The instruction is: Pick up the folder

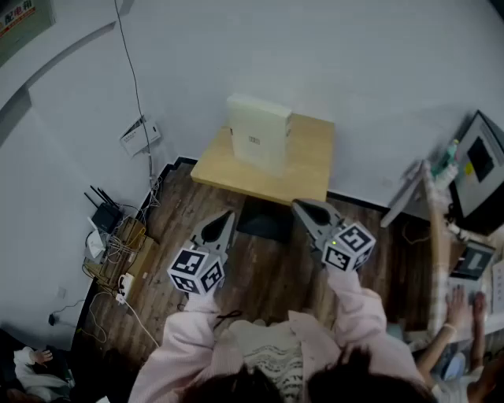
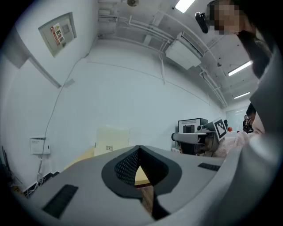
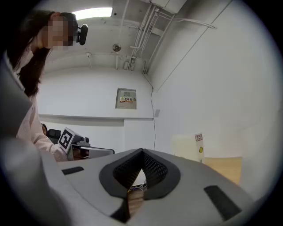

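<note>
Folder (image 1: 260, 134) upright on wooden table (image 1: 311, 161)

Dim, soft overhead ceiling light; gripper views fisheye-warped, with dark vignetted corners

Quick tally from my feed, nothing fancy. I count one table (image 1: 311, 157) and one folder (image 1: 258, 134). Tools: two, the left tool (image 1: 227, 217) and the right tool (image 1: 299, 206). Down on the floor there's one router (image 1: 103, 215); I can't count its antennas for sure. On the wall I get one sign (image 1: 17, 22), one white box (image 1: 140, 135) and one long cable (image 1: 134, 71). One monitor (image 1: 479, 167) off to the right. Bystanders partly in shot: two, one at the right edge (image 1: 461, 308) and one in the bottom-left corner (image 1: 30, 364).
</note>
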Demonstrator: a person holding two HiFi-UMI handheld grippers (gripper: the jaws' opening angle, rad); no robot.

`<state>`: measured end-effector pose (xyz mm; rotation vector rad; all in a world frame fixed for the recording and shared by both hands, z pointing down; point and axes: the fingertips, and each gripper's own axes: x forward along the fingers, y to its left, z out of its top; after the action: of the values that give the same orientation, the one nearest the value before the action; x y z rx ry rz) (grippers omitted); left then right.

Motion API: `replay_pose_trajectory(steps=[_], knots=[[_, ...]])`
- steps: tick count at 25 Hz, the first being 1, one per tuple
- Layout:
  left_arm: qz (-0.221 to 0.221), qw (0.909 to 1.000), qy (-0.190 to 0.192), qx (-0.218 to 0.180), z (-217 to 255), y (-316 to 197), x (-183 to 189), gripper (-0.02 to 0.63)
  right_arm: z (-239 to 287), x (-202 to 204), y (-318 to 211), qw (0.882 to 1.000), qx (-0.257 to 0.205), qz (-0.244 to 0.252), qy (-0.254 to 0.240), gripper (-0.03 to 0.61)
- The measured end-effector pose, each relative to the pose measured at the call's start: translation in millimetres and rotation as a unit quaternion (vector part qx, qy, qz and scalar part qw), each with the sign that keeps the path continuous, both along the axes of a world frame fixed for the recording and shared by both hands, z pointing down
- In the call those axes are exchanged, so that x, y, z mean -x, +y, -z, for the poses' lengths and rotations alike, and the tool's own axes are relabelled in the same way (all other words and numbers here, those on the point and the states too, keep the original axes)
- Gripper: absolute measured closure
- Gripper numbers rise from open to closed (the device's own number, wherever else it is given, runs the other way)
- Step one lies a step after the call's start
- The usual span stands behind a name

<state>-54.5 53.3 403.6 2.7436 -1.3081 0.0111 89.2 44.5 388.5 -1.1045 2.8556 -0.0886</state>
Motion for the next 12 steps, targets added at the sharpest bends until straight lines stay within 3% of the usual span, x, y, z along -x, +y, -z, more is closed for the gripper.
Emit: replay_pose_trajectory(steps=[12], knots=[[0.005, 0.9999, -0.012, 0.007, -8.7, -3.8, -3.8, 0.617, -2.5, -5.2, -5.5, 1.000, 0.001, 0.002, 0.000, 0.589]])
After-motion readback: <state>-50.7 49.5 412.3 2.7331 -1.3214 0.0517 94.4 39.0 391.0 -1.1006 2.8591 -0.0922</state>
